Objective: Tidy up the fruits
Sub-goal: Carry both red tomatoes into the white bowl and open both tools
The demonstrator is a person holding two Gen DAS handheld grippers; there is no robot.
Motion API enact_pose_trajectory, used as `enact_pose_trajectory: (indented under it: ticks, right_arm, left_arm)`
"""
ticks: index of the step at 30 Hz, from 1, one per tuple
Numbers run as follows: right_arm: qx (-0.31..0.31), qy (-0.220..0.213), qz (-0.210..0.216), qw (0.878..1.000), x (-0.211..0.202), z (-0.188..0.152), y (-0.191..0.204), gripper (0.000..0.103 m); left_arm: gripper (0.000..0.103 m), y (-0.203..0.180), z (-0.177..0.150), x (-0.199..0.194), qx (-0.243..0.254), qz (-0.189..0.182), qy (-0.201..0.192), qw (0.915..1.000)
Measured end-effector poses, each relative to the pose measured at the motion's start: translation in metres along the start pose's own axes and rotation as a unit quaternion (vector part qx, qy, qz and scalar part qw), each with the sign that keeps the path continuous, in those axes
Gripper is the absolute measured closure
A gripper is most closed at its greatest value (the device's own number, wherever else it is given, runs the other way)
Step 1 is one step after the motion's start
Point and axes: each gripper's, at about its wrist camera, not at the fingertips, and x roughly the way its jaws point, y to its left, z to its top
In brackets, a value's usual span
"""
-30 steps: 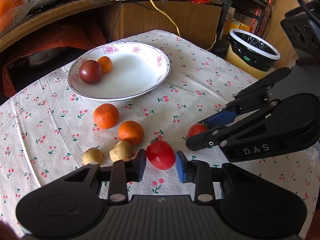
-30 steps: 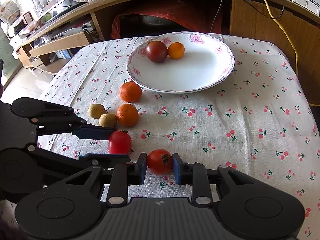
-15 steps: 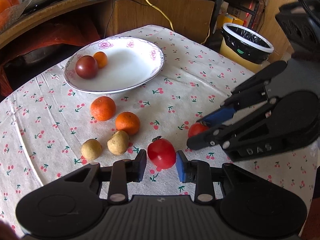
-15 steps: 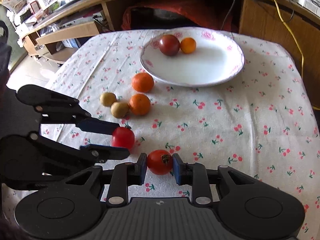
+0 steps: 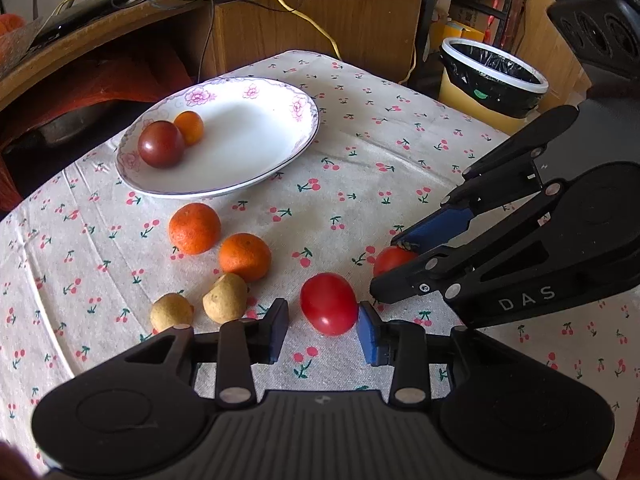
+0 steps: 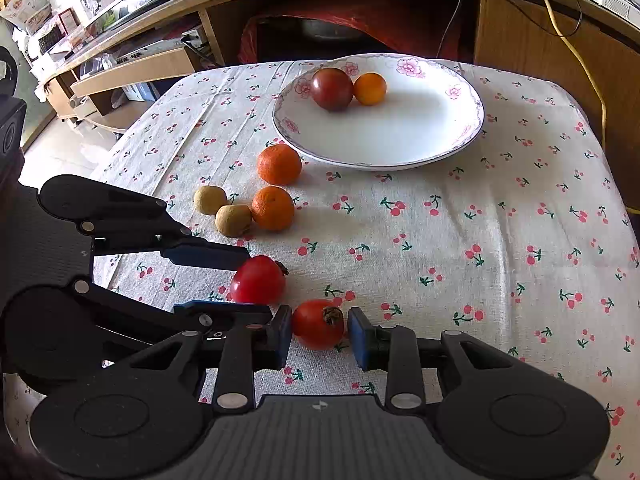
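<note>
Left gripper [image 5: 323,327] open astride a glossy red tomato [image 5: 329,303], right gripper [image 6: 320,336] clamping a round stemmed tomato [image 6: 318,323], both near the floral porcelain plate [image 6: 460,140], cherry-print cloth bench [image 6: 460,248]

Bare cloth [image 6: 420,208] to plate [image 6: 448,148]; oranges [image 6: 279,166] block left.

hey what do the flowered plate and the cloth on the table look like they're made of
The plate looks like glazed ceramic or porcelain: white and glossy, with printed pink flowers and a thin dark line at the rim; melamine can't be ruled out. The tablecloth looks like a matte woven fabric, perhaps cotton or linen, with visible weave, soft creases and a cherry print.
</note>
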Motion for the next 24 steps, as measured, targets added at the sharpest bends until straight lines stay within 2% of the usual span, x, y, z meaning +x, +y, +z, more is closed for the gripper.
enact_pose_trajectory:
  ticks: [5,6,11,24]
  right_arm:
    - [-0.003,0.005,-0.004,1.000,-0.0014,0.0009,0.0014,0.077]
    - [-0.003,0.005,-0.005,1.000,-0.0021,0.0011,0.0014,0.080]
    - [-0.001,0.009,-0.015,1.000,-0.0037,0.0002,-0.0004,0.080]
    - [-0.021,0.018,-0.017,0.999,-0.0010,-0.0026,0.0030,0.079]
  left_arm:
    - [0.058,0.0011,0.0008,-0.0002,-0.007,-0.006,0.001,1.0000]
    - [0.059,0.0015,0.0017,-0.0003,-0.009,-0.008,0.002,0.9999]
    - [0.064,-0.0006,0.0045,-0.0026,-0.007,-0.010,-0.002,0.9999]
    - [0.063,-0.0031,0.0009,-0.0002,0.003,-0.007,0.003,1.0000]
